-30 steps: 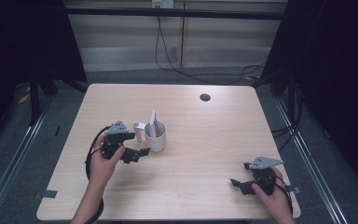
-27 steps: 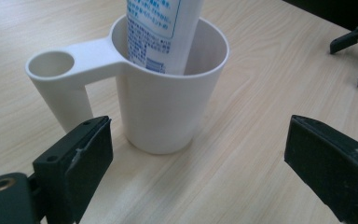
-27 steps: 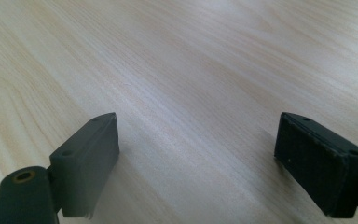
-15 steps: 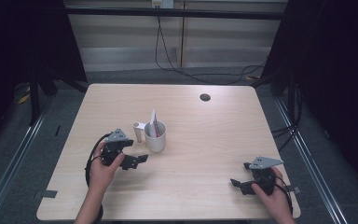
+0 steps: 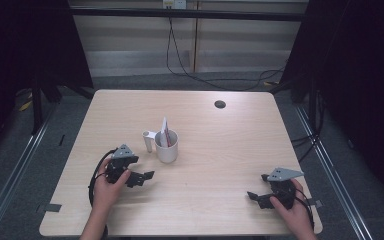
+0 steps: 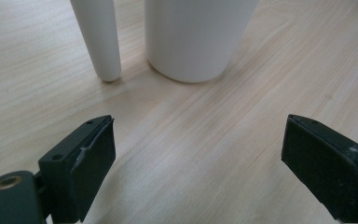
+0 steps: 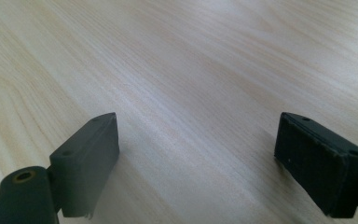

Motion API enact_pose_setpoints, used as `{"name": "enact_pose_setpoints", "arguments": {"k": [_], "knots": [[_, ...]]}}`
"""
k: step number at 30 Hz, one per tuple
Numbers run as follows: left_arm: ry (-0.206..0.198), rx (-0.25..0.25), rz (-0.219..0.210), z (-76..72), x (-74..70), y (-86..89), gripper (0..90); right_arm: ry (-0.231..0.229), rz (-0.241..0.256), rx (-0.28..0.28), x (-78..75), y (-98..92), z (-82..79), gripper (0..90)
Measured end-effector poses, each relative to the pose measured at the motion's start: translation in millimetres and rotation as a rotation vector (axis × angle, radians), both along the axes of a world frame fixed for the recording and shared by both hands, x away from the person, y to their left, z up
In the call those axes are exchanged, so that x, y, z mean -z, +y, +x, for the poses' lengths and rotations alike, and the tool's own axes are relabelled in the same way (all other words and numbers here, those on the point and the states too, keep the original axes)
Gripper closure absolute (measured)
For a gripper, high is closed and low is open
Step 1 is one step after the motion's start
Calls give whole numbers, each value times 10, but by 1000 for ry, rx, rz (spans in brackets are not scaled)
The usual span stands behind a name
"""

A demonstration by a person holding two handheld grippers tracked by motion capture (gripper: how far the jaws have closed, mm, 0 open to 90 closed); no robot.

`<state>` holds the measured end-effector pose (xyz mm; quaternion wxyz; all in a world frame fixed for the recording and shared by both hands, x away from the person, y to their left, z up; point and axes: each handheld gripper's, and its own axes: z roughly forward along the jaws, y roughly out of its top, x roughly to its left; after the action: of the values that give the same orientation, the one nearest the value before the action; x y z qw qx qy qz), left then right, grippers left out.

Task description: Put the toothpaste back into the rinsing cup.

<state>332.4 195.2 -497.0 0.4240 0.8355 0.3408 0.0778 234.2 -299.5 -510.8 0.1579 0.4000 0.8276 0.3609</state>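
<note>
In the high view, the left gripper now lies lower on the counter than a second ago; it has drawn back from the white cup, which stands just ahead of its open jaws with a pink-and-white packet inside. The right gripper rests as before, well apart from the cup.

In the left gripper view, the jaws are wide open and empty, with the cup and a white tube ahead of them, not between them. I judge that the cup is released.

In the right gripper view, the jaws are open over bare counter.
</note>
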Motion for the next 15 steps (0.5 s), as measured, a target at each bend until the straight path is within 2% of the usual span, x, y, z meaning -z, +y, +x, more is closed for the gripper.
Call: {"name": "enact_pose_setpoints", "arguments": {"k": [15], "knots": [[-1, -1, 59, -48, 121, 40, 99, 0, 0, 0, 0, 0, 0, 134]]}}
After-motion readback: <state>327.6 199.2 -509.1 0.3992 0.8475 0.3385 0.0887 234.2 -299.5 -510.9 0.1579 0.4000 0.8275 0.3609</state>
